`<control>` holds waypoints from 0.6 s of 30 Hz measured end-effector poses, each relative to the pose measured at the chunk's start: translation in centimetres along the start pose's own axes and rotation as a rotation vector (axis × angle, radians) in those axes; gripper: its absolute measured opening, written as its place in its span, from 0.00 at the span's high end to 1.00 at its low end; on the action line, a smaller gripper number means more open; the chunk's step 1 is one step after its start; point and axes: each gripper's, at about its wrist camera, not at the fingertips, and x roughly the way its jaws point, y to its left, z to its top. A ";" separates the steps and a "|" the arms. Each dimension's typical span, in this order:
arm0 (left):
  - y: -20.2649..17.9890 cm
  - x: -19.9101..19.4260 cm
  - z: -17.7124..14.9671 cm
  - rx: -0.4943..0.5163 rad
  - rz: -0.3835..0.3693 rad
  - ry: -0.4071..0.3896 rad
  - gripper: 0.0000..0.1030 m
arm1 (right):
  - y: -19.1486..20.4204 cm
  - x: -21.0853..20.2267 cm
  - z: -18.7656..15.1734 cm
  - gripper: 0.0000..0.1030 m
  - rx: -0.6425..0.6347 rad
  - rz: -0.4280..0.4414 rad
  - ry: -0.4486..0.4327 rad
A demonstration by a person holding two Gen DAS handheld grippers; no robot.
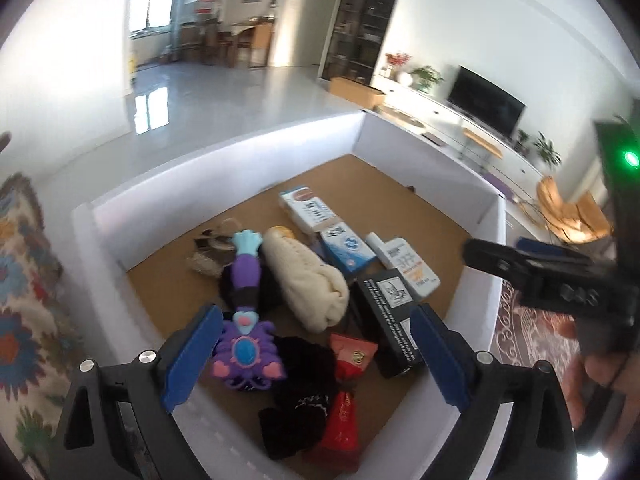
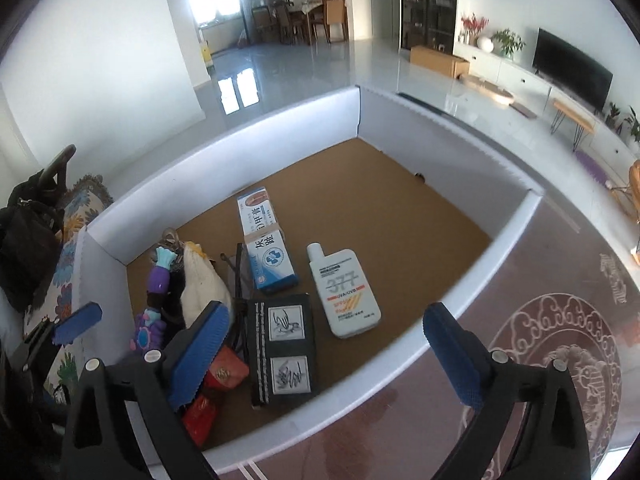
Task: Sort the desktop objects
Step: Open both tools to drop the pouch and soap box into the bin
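Blue ribbed pads of the left gripper (image 1: 316, 354) and right gripper (image 2: 326, 354) are spread wide, nothing grasped, above a white-walled tray (image 1: 224, 160). Beyond them, a purple plastic toy (image 1: 246, 332), cream knitted bundle (image 1: 306, 280) and black box (image 2: 284, 354) are piled on its brown floor. Only the right view shows the whole sunscreen bottle (image 2: 346, 290).

Glossy floor (image 2: 304, 68), television (image 2: 572, 66), patterned rug (image 2: 560, 340)

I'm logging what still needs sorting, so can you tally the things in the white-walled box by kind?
Printed boxes: 3, two blue-and-white cartons and a black box
Sunscreen bottle: 1
Purple toy: 1
Red packets: 2
Cream knit roll: 1
Black fabric bundle: 1
Fuzzy grey-brown item, kind unclear: 1
Total: 10
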 end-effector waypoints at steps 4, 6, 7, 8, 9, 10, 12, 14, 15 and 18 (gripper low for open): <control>0.5 -0.4 0.3 0.008 0.071 -0.022 0.07 | -0.2 -0.9 -0.5 0.03 -0.007 -0.012 -0.026; 0.2 -1.0 0.3 0.021 0.115 -0.055 0.07 | -0.2 -1.2 -0.8 0.03 -0.007 -0.016 -0.036; 0.2 -1.3 0.3 0.024 0.136 -0.069 0.07 | -0.1 -1.3 -0.8 0.03 -0.005 -0.014 -0.038; 0.1 -1.7 0.4 0.025 0.160 -0.086 0.07 | -0.2 -1.3 -0.9 0.03 -0.003 -0.011 -0.038; 0.3 -2.1 0.3 0.023 0.174 -0.097 0.07 | -0.2 -1.3 -1.0 0.03 -0.001 -0.009 -0.038; 0.5 -2.9 0.2 0.018 0.187 -0.109 0.07 | -0.2 -1.5 -1.1 0.03 -0.001 -0.008 -0.039; 0.6 -3.8 0.5 0.005 0.181 -0.123 0.07 | 0.0 -1.6 -1.1 0.03 -0.007 -0.003 -0.042; 0.8 -4.3 0.8 0.000 0.150 -0.122 0.07 | 0.2 -1.4 -1.1 0.03 -0.012 -0.002 -0.042; 0.8 -4.4 1.0 0.006 0.149 -0.121 0.07 | 0.3 -1.4 -1.1 0.03 -0.014 0.003 -0.042; 0.5 -4.9 1.4 0.049 0.178 -0.098 0.07 | 0.6 -1.3 -1.2 0.03 -0.018 0.010 -0.044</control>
